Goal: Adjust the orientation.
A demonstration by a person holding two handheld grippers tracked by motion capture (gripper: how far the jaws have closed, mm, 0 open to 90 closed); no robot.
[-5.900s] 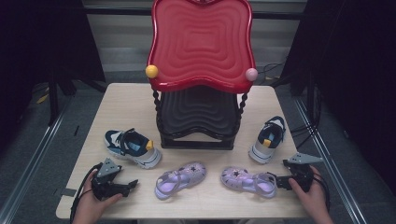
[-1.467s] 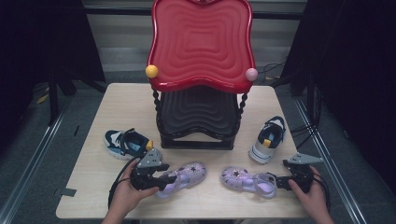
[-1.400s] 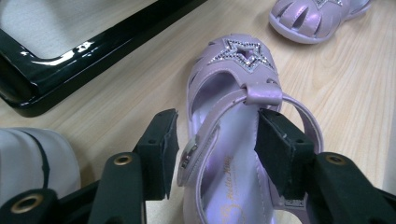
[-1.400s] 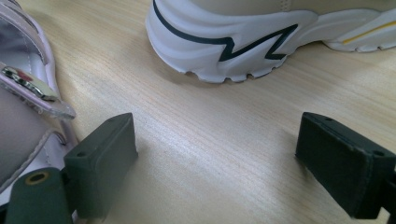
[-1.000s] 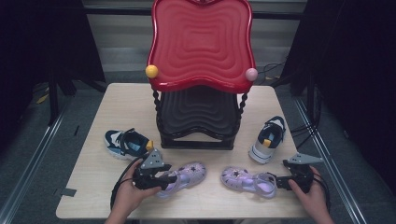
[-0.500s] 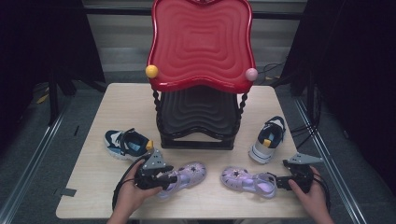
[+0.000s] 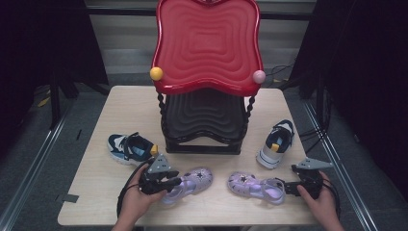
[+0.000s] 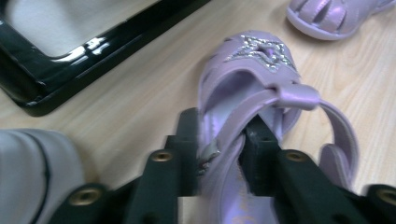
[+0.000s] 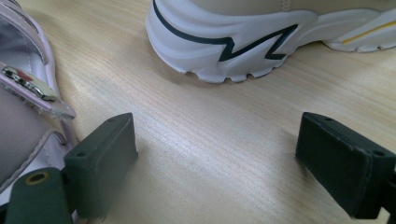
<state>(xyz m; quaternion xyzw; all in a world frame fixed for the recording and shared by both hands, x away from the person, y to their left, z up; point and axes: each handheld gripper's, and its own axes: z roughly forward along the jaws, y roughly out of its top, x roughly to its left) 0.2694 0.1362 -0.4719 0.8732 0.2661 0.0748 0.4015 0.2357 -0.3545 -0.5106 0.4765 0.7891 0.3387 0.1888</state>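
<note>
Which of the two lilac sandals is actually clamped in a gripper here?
The lilac plastic sandal on the left: the left gripper has just closed on its side wall. The other lilac sandal lies free beside the open right gripper.

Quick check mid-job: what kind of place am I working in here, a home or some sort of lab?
Probably a lab or recording bench, not a home: a bare wooden table between dark drapes, with a two-tier shoe rack and children's sneakers and purple sandals laid out. The left gripper has just been closing on one sandal.
</note>
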